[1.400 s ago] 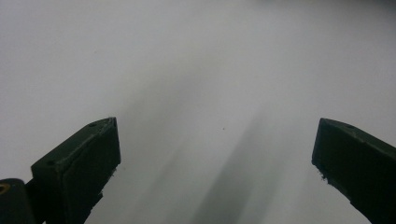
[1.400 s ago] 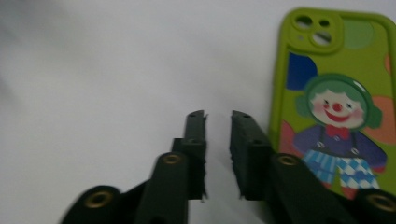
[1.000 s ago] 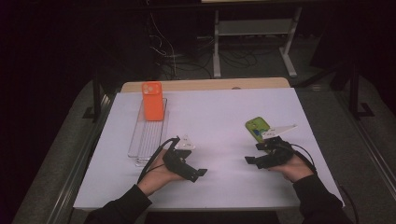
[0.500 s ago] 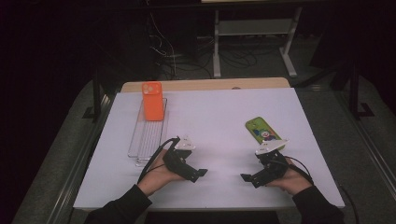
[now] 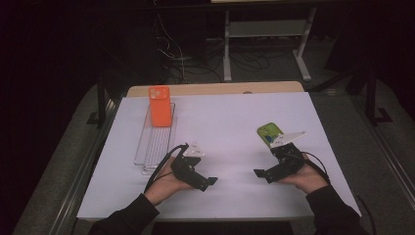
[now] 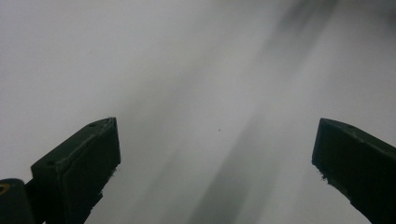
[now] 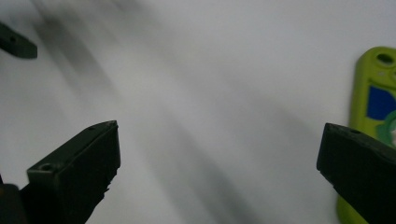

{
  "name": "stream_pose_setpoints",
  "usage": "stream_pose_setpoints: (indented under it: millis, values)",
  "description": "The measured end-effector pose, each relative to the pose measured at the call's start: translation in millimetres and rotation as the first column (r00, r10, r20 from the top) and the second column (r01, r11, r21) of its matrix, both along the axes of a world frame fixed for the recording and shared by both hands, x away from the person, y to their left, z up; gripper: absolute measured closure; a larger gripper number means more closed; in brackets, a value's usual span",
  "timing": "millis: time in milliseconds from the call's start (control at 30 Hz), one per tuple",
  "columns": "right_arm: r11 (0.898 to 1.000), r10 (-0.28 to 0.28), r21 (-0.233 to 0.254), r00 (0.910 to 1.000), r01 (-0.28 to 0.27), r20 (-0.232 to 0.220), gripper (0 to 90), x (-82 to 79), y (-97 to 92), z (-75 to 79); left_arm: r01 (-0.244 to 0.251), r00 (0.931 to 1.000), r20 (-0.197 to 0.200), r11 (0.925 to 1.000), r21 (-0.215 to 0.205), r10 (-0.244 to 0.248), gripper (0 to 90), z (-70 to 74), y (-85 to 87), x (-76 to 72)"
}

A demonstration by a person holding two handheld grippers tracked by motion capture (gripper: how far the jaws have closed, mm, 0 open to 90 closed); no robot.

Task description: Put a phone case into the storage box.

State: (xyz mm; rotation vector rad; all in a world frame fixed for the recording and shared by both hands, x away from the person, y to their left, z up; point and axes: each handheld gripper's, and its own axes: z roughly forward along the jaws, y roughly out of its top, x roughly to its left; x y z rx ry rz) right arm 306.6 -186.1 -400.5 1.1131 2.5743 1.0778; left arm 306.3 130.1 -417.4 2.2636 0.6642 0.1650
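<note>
Green phone case [image 5: 269,133]: one, lying flat on the white tabletop [image 5: 230,122], well to the right of the clear rack [image 5: 155,143], which serves as landmark. Change noted: the right hand-held gripper [image 5: 264,174], over the case a second ago, has drawn back toward the person; its jaws have just been opening and stand wide with nothing between them. Judged: case released, placing step done. In the right gripper view the case [image 7: 373,112] lies beside one jaw. Orange phone case [image 5: 159,106]: one, upright at the rack's far end. Left hand-held gripper [image 5: 208,182]: one, just right of the rack's near end, jaws open, empty, unmoved.
</note>
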Motion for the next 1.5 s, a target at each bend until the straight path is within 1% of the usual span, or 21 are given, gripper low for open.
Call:
stream_pose_setpoints:
  millis: [33, 67, 100, 167, 233, 300, 333, 467, 633, 667, 800, 900, 933, 967, 1033, 1233, 1267, 1333, 1367, 1400, 1500]
  values:
    - [1.000, -0.008, -0.001, 1.0000, 0.008, 0.003, 0.0, 2.7, -1.7, 2.6, -0.006, 1.0000, -0.002, 0.9999, -0.009, 0.006, 0.5, -0.3, -0.4, -0.3]
    - [1.000, -0.016, 0.006, 0.9999, 0.016, 0.002, 0.0, 4.9, -2.8, 4.9, 0.000, 1.0000, 0.001, 1.0000, 0.002, 0.000, 0.5, 0.0, 0.3, 0.3]
    - [1.000, -0.021, 0.005, 0.9998, 0.021, 0.003, 0.0, 7.4, -3.9, 6.8, -0.006, 1.0000, -0.001, 1.0000, -0.006, 0.006, 0.5, -0.3, -0.3, -0.1]
    - [0.999, -0.037, 0.005, 0.9993, 0.037, 0.011, 0.0, 12.9, -5.4, 9.5, -0.002, 1.0000, 0.002, 1.0000, 0.000, 0.002, 0.5, 0.1, 0.1, 0.1]
    - [0.999, -0.053, -0.005, 0.9983, 0.053, 0.024, 0.0, 19.0, -6.9, 11.5, -0.003, 1.0000, 0.001, 1.0000, 0.002, 0.003, 0.5, 0.0, 0.0, 0.0]
    - [0.997, -0.069, -0.012, 0.9973, 0.070, 0.025, 0.0, 25.0, -7.3, 13.3, -0.001, 1.0000, 0.007, 1.0000, 0.006, 0.001, 0.5, 0.0, 0.1, 0.3]
    - [0.997, -0.073, -0.025, 0.9971, 0.074, 0.022, 0.0, 27.7, -7.4, 14.4, -0.005, 1.0000, 0.006, 1.0000, 0.002, 0.005, 0.5, -0.3, -0.2, 0.2]
    - [0.993, -0.113, -0.029, 0.9933, 0.114, 0.023, 0.0, 39.7, -8.4, 18.2, -0.004, 1.0000, 0.005, 1.0000, 0.005, 0.004, 0.5, -0.2, 0.3, 0.5]
    - [0.989, -0.135, -0.054, 0.9906, 0.136, 0.026, 0.0, 53.6, -7.8, 20.2, -0.008, 1.0000, -0.001, 1.0000, 0.005, 0.008, 0.5, -0.7, 0.1, 0.2]
    - [0.988, -0.137, -0.060, 0.9900, 0.139, 0.033, 0.0, 56.1, -7.8, 20.7, -0.008, 1.0000, -0.001, 0.9999, 0.006, 0.008, 0.5, -0.8, -0.1, 0.1]
    - [0.984, -0.165, -0.063, 0.9859, 0.167, 0.026, 0.0, 64.4, -9.3, 24.0, -0.005, 1.0000, 0.000, 1.0000, 0.008, 0.005, 0.5, -0.8, -0.8, -0.4]
    - [0.978, -0.191, -0.080, 0.9813, 0.192, 0.028, 0.0, 70.2, -12.3, 25.6, -0.006, 1.0000, 0.001, 1.0000, 0.007, 0.006, 0.5, -1.2, -1.0, -0.3]
    - [0.976, -0.202, -0.079, 0.9789, 0.204, 0.033, 0.0, 72.2, -13.7, 25.6, -0.008, 1.0000, 0.000, 1.0000, 0.005, 0.008, 0.5, -1.4, -1.0, -0.2]
    - [0.973, -0.219, -0.076, 0.9755, 0.220, 0.026, 0.0, 73.5, -14.9, 25.8, -0.008, 1.0000, 0.001, 1.0000, 0.005, 0.008, 0.5, -1.4, -1.0, -0.1]
    - [0.966, -0.242, -0.085, 0.9696, 0.244, 0.035, 0.0, 77.0, -18.0, 24.1, -0.008, 1.0000, 0.001, 1.0000, 0.005, 0.008, 0.5, -1.2, -1.0, -0.4]
    - [0.944, -0.294, -0.149, 0.9554, 0.295, 0.031, 0.0, 85.3, -25.7, 13.3, -0.009, 1.0000, 0.000, 0.9999, 0.008, 0.009, 0.5, -1.4, -0.6, -0.1]
    - [0.940, -0.301, -0.157, 0.9531, 0.302, 0.025, 0.0, 86.3, -26.5, 11.2, -0.009, 1.0000, 0.000, 0.9999, 0.008, 0.009, 0.5, -1.4, -0.6, 0.0]
    - [0.939, -0.307, -0.163, 0.9517, 0.304, 0.008, 0.0, 87.8, -28.5, 6.3, -0.010, 0.9999, -0.001, 0.9999, 0.008, 0.010, 0.5, -1.6, -0.7, -0.1]
    - [0.935, -0.318, -0.168, 0.9479, 0.312, -0.010, 0.0, 87.9, -28.9, 4.1, -0.010, 1.0000, 0.000, 0.9999, 0.008, 0.010, 0.5, -1.6, -0.7, -0.1]
    - [0.932, -0.324, -0.175, 0.9460, 0.316, -0.015, 0.0, 88.3, -29.9, 1.5, -0.008, 1.0000, 0.001, 0.9999, 0.009, 0.008, 0.5, -1.6, -0.7, 0.0]
    - [0.929, -0.331, -0.186, 0.9430, 0.319, -0.037, 0.0, 89.8, -33.0, -7.0, -0.011, 0.9999, -0.001, 0.9999, 0.008, 0.011, 0.5, -1.7, -0.8, -0.2]
